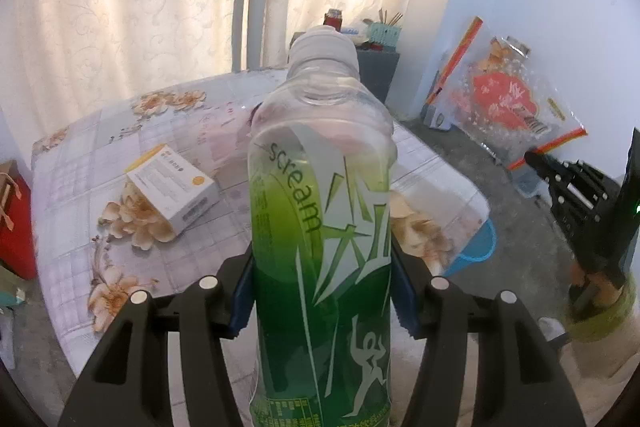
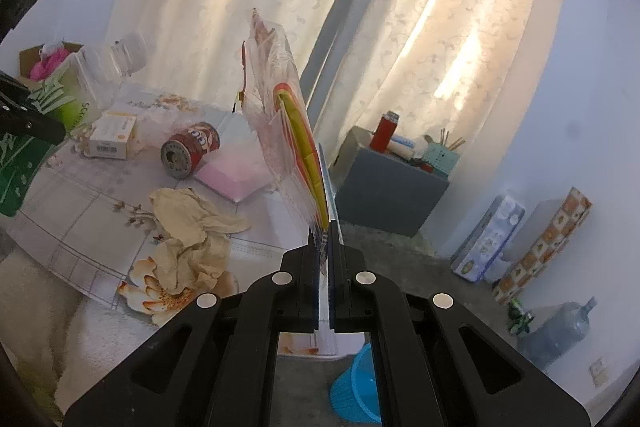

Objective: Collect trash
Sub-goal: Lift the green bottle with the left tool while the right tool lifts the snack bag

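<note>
My left gripper (image 1: 322,259) is shut on a green-labelled plastic bottle (image 1: 320,227), held above the floral table (image 1: 168,155) with its white cap pointing away. From the right wrist view that same bottle (image 2: 52,107) shows at far left in the left gripper's fingers (image 2: 28,119). My right gripper (image 2: 325,239) is shut on a clear snack wrapper (image 2: 288,115) with red and yellow print, lifted edge-on above the table. The wrapper (image 1: 508,99) also appears at the right in the left wrist view. A blue waste basket (image 2: 356,387) stands on the floor below the table edge.
On the table lie a white box (image 1: 176,187), a tipped red can (image 2: 190,149), a pink pad (image 2: 236,177) and crumpled beige paper (image 2: 192,227). A dark cabinet (image 2: 384,187) with a red flask, floor boxes (image 2: 488,239) and a water jug (image 2: 560,331) stand to the right.
</note>
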A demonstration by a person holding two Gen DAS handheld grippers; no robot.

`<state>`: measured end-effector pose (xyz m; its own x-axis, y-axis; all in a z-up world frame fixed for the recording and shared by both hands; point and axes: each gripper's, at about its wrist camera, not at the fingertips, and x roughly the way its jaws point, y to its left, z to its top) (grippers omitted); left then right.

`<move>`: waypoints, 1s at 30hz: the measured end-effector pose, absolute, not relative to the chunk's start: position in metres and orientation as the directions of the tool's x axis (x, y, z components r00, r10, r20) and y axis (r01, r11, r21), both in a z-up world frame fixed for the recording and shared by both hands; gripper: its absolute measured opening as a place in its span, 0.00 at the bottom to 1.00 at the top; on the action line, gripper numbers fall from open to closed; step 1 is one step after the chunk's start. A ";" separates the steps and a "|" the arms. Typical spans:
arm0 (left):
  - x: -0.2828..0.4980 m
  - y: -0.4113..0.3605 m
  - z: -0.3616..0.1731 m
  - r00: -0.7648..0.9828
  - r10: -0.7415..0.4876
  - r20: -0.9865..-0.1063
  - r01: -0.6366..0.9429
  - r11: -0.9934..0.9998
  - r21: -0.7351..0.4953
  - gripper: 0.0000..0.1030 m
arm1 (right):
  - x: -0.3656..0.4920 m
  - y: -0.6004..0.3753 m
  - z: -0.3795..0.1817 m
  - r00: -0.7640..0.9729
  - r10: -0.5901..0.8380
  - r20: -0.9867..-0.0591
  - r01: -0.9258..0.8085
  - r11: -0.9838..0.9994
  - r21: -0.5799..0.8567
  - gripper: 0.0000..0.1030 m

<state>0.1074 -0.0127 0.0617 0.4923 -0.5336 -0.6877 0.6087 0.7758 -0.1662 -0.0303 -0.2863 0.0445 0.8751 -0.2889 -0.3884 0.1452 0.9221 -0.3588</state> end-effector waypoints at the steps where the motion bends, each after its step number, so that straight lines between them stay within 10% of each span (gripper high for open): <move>1: 0.105 -0.014 0.063 0.492 -0.539 -0.684 0.611 0.773 -0.171 0.53 | -0.035 -0.286 0.046 0.876 -0.292 -0.384 0.153 0.923 -0.353 0.01; 15: 0.086 -0.041 0.074 0.450 -0.630 -0.634 0.636 0.724 -0.268 0.53 | -0.078 -0.296 0.051 0.871 -0.333 -0.360 0.244 0.931 -0.270 0.01; 30: 0.063 -0.232 0.077 0.147 -0.718 -0.680 0.794 0.496 -0.352 0.54 | -0.141 -0.381 0.037 0.734 -0.583 -0.349 0.522 0.812 -0.260 0.01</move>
<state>0.0632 -0.2321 0.0767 0.1469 -0.7182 -0.6801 0.7939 0.4958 -0.3521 -0.1406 -0.3807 0.0372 0.7336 -0.5831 -0.3490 0.5218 0.8124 -0.2605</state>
